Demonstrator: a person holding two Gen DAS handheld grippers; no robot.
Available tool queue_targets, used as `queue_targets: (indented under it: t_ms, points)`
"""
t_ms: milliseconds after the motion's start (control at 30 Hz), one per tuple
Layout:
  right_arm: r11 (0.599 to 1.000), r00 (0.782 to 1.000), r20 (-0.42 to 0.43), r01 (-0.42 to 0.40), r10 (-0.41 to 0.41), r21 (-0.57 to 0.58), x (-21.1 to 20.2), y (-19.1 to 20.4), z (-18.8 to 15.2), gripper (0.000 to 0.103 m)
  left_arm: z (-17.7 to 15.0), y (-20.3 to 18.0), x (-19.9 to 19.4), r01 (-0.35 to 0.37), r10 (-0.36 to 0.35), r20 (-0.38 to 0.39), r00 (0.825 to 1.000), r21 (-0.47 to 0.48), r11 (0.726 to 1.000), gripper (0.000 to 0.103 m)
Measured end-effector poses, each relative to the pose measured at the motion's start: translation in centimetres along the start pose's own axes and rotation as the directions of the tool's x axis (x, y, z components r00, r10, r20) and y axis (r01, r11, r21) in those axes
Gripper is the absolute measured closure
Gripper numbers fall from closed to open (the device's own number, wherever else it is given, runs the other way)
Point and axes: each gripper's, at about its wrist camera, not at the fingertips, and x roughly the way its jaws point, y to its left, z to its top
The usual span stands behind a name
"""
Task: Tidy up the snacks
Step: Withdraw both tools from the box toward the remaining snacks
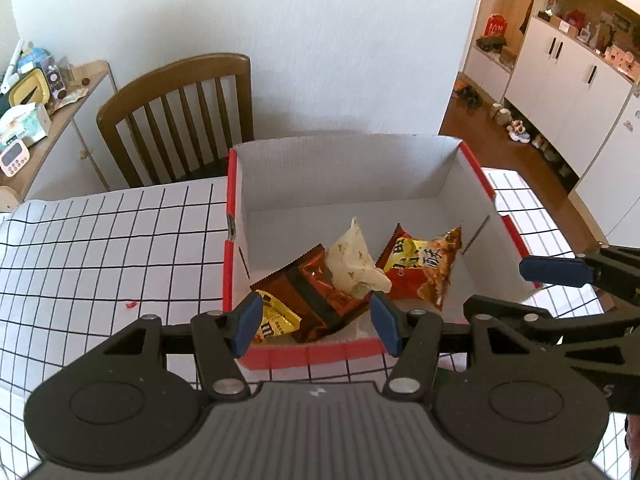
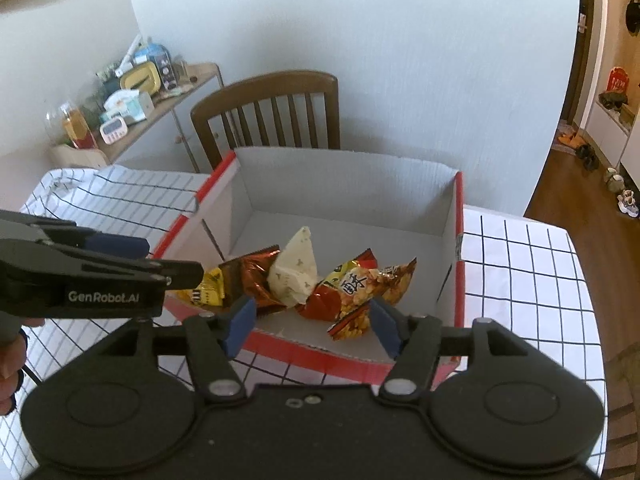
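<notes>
Both my left gripper (image 1: 316,322) and right gripper (image 2: 312,328) hang half-open and empty above the box (image 1: 472,184). Risk: a careless reach snags its near wall, scattering the snack packets (image 1: 352,276).

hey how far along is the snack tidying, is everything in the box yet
Done, as far as these views show: four packets lie in the red and white box: the yellow packet, brown packet, white packet and red peanut packet. In hand: nothing; the left gripper and right gripper are both open and empty above the box's near edge. Left: no loose snacks show on the checked tablecloth.
</notes>
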Motion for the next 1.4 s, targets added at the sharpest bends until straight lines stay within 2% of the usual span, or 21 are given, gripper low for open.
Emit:
queue_targets:
  t_ms: [367, 467, 533, 767, 900, 1133, 1200, 1267, 1400]
  points:
    - [1.0, 0.997, 0.076, -0.03, 0.03, -0.004, -4.9, 1.4, -1.4, 0.025, -2.9, -0.2, -5.7, 0.036, -0.037, 0.069, 0.997, 0.014, 0.999, 0.044]
    - [0.999, 0.995, 0.089, -0.037, 0.038, -0.014, -6.0, 1.9, -2.0, 0.023, -3.9, -0.2, -7.1, 0.041, -0.043, 0.086, 0.995, 0.018, 0.999, 0.043]
    - [0.999, 0.994, 0.098, -0.046, 0.047, -0.013, -6.7, 2.2, -2.5, 0.022, -4.5, -0.2, -7.8, 0.047, -0.049, 0.095, 0.994, 0.014, 0.999, 0.038]
    - [0.997, 0.989, 0.125, -0.079, 0.08, -0.009, -9.1, 3.2, -4.1, 0.016, -6.8, -0.5, -10.3, 0.063, -0.064, 0.122, 0.99, 0.013, 0.998, 0.038]
    - [0.995, 0.986, 0.14, -0.096, 0.095, -0.002, -10.2, 3.6, -5.3, 0.01, -8.2, -0.5, -11.2, 0.069, -0.069, 0.134, 0.989, 0.003, 0.998, 0.03]
    - [0.992, 0.981, 0.156, -0.122, 0.116, 0.029, -11.5, 4.1, -7.5, 0.005, -11.3, -0.5, -11.7, 0.085, -0.081, 0.129, 0.988, -0.021, 0.996, 0.03]
    - [0.99, 0.977, 0.173, -0.135, 0.127, 0.036, -11.9, 4.2, -8.2, 0.0, -12.3, -0.6, -11.8, 0.081, -0.078, 0.131, 0.988, -0.02, 0.997, 0.029]
    - [0.99, 0.974, 0.188, -0.136, 0.127, 0.04, -12.2, 4.3, -8.9, 0.0, -13.1, -0.7, -11.8, 0.083, -0.08, 0.128, 0.989, -0.02, 0.996, 0.025]
    - [0.989, 0.974, 0.184, -0.141, 0.131, 0.041, -12.4, 4.5, -10.2, 0.0, -14.5, -0.6, -11.7, 0.084, -0.079, 0.121, 0.99, -0.039, 0.996, 0.024]
